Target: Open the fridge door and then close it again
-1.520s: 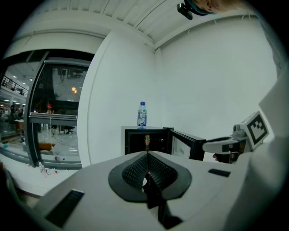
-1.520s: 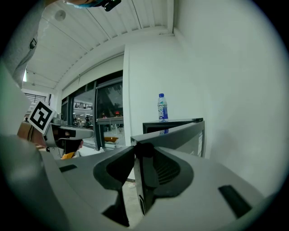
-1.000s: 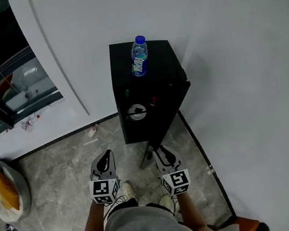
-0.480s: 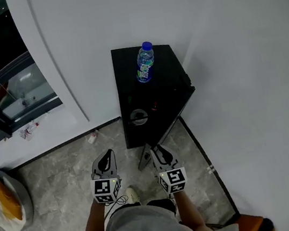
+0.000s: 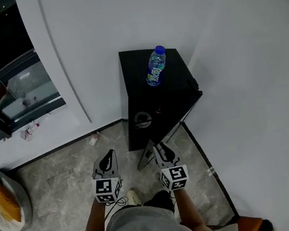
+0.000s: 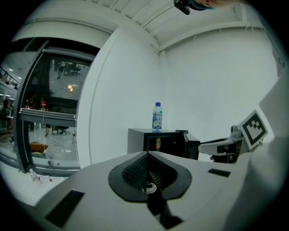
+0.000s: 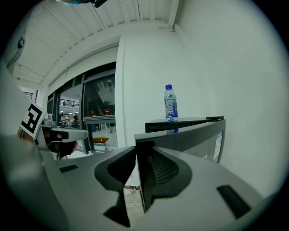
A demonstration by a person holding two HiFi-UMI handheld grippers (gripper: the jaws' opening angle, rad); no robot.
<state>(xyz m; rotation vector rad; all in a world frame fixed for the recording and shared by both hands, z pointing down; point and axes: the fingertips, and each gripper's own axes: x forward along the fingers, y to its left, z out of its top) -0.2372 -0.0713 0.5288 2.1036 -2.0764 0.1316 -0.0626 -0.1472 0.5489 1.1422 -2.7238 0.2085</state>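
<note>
Holding the free edge of the black flat-panel fridge door, the right gripper has its jaws set fairly wide, one pad on each face of the panel. They have just been closing a little, with the door edge between them. The left gripper is fully closed on nothing and hangs apart at nine o'clock of the right one. The small black box-shaped fridge stands in the white wall corner at twelve o'clock of both grippers. A clear plastic water bottle with a blue cap stands upright on its top, toward the one o'clock corner. Compared with a second ago, the fridge sits further right and slightly lower in the head view. The grippers keep about the same spot in frame, so the person seems to have shifted sideways with the door in hand. The door was swung out then and is swung out now, hinged at the fridge's three o'clock side with its edge reaching to six o'clock. Probably the opening half is done. Closing likely remains: swing the edge back toward twelve o'clock without jolting the bottle.
</note>
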